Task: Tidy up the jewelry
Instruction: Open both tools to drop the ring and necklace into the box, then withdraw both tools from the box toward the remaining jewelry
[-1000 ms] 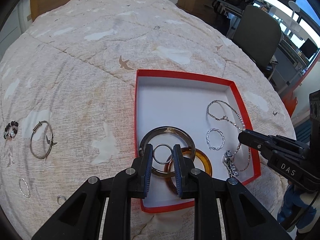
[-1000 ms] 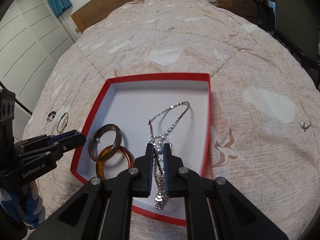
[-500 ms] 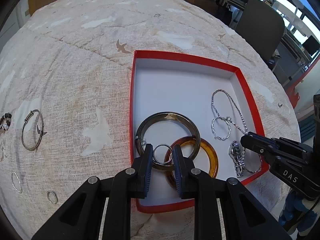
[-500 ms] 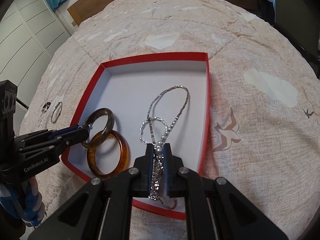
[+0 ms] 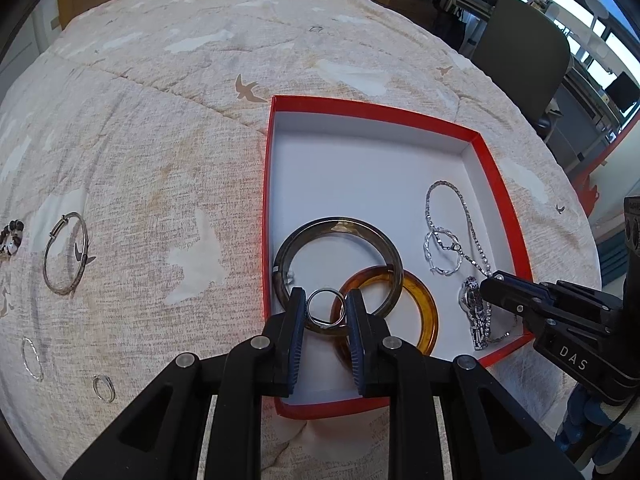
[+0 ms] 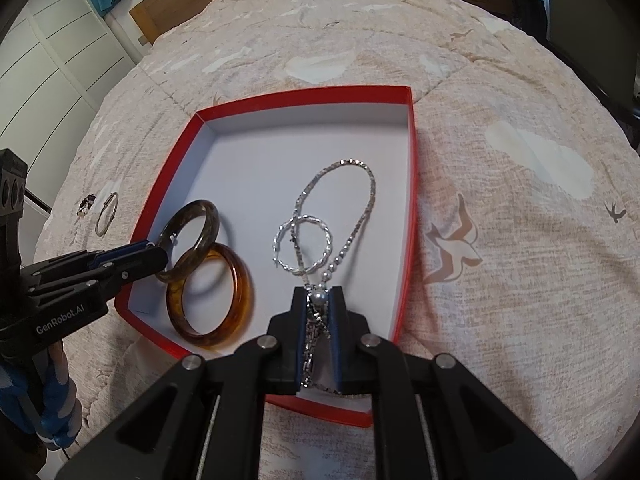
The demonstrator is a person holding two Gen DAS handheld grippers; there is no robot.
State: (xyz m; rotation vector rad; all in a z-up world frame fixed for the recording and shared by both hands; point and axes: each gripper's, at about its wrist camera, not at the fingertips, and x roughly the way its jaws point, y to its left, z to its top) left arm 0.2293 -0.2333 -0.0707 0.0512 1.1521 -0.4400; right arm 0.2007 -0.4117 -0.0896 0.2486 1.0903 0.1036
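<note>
A red box (image 5: 372, 114) (image 6: 304, 96) lies on the bed and holds a dark bangle (image 5: 340, 222) (image 6: 208, 220), an amber bangle (image 5: 424, 300) (image 6: 240, 280), a twisted silver bracelet (image 5: 427, 246) (image 6: 280, 236) and a silver pearl necklace (image 5: 430, 196) (image 6: 372, 184). My left gripper (image 5: 325, 300) (image 6: 160, 254) is shut on a small silver ring (image 5: 326, 290) just above the dark bangle. At the box's near right corner, my right gripper (image 6: 319, 292) (image 5: 490, 280) has its jaws opening. The necklace's pearl is still between its pads and the chain rests on the box floor.
On the beige bedspread left of the box lie a thin silver bangle (image 5: 86, 232) (image 6: 106, 216), a dark beaded piece (image 5: 10, 236) and two small rings (image 5: 32, 354) (image 5: 103, 386). An office chair (image 5: 520, 52) stands past the bed's far right. White wardrobe doors (image 6: 48, 80) are at the left.
The necklace's loop has settled flatter onto the box floor and the right jaws have parted slightly. The left gripper still holds the ring over the bangles, hardly moved.
</note>
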